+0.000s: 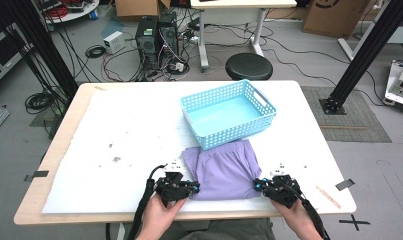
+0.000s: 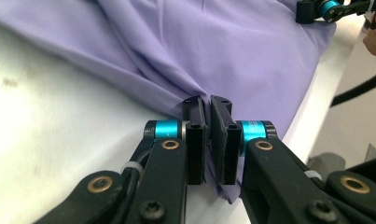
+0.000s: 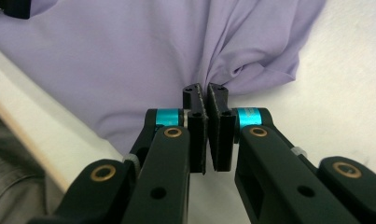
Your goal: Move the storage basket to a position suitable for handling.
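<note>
Two hand-held grippers pinch lilac garment (image 1: 223, 173) at near corners: left hand-held gripper (image 2: 207, 103) and right hand-held gripper (image 3: 206, 91) both clamped on fabric. Garment lies flat on tabletop (image 1: 114, 130), touching blue basket (image 1: 229, 112). Basket empty; likely fold or transfer remains.

From my left gripper (image 2: 208, 135) I look along two black jaws pinched together on a fold of the purple cloth (image 2: 232, 56), which bunches into creases right at their tips. The cloth spreads beyond the jaws over the white table cover (image 2: 50, 126). My other gripper (image 2: 323, 9) (blue-trimmed, partly cropped) sits at the cloth's far edge.
</note>
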Motion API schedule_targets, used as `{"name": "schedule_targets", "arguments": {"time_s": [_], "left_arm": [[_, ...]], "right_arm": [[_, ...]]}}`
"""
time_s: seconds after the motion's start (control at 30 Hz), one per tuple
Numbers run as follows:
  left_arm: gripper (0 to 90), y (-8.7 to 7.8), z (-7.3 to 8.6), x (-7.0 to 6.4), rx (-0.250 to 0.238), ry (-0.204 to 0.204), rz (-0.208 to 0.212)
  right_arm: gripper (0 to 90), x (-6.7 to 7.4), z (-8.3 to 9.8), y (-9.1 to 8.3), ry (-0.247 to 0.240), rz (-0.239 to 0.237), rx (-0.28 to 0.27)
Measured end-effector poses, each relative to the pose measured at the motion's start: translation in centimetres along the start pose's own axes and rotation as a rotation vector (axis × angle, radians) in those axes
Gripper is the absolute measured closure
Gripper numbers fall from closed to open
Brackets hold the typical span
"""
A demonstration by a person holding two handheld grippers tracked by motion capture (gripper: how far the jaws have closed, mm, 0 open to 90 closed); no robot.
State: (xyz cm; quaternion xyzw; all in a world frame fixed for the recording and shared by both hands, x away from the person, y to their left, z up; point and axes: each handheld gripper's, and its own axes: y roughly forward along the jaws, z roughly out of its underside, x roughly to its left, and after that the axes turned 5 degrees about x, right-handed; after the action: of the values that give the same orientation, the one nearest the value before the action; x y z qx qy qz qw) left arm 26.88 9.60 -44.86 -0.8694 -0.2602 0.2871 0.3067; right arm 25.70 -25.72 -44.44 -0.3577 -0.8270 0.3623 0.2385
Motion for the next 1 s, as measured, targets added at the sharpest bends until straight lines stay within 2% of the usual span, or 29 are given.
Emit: {"name": "schedule_targets", "arguments": {"time_s": [0.17, 0.37, 0.4, 0.43, 0.53, 0.63, 0.67, 0.87, 1.0], "left_arm": [[84.7, -0.4, 0.7, -0.2, -0.013, -0.012, 0.006], [84.4, -0.6, 1.0, -0.5, -0.012, 0.015, -0.005], [83.2, -0.7, 0.9, -0.5, -0.016, 0.023, -0.009], [78.7, -0.7, 0.8, -0.5, -0.025, 0.025, -0.025], [57.5, -1.5, 0.4, -0.3, -0.065, 0.034, -0.06], [46.7, -2.5, -0.4, 0.0, -0.116, 0.059, -0.112], [44.4, -2.7, -0.6, 0.0, -0.132, 0.067, -0.126], [37.5, -3.5, -2.6, 1.2, -0.219, 0.108, -0.184], [34.3, -3.2, -4.0, 2.2, -0.243, 0.113, -0.199]], "right_arm": [[88.0, 1.2, 0.7, -0.3, -0.021, -0.003, -0.003], [87.7, 1.5, 1.3, -0.6, -0.026, 0.002, -0.005], [86.0, 1.5, 1.2, -0.6, -0.042, 0.005, -0.01], [80.2, 1.5, 1.2, -0.7, -0.038, 0.005, -0.013], [58.1, 1.1, 0.8, -1.1, -0.067, 0.01, -0.076], [45.9, 0.2, -0.1, -1.9, -0.095, 0.012, -0.167], [43.0, -0.1, -0.4, -2.1, -0.09, 0.003, -0.193], [34.0, -2.3, -2.8, -2.9, -0.104, 0.035, -0.328], [31.1, -4.5, -5.0, -2.7, -0.054, 0.063, -0.376]]}}
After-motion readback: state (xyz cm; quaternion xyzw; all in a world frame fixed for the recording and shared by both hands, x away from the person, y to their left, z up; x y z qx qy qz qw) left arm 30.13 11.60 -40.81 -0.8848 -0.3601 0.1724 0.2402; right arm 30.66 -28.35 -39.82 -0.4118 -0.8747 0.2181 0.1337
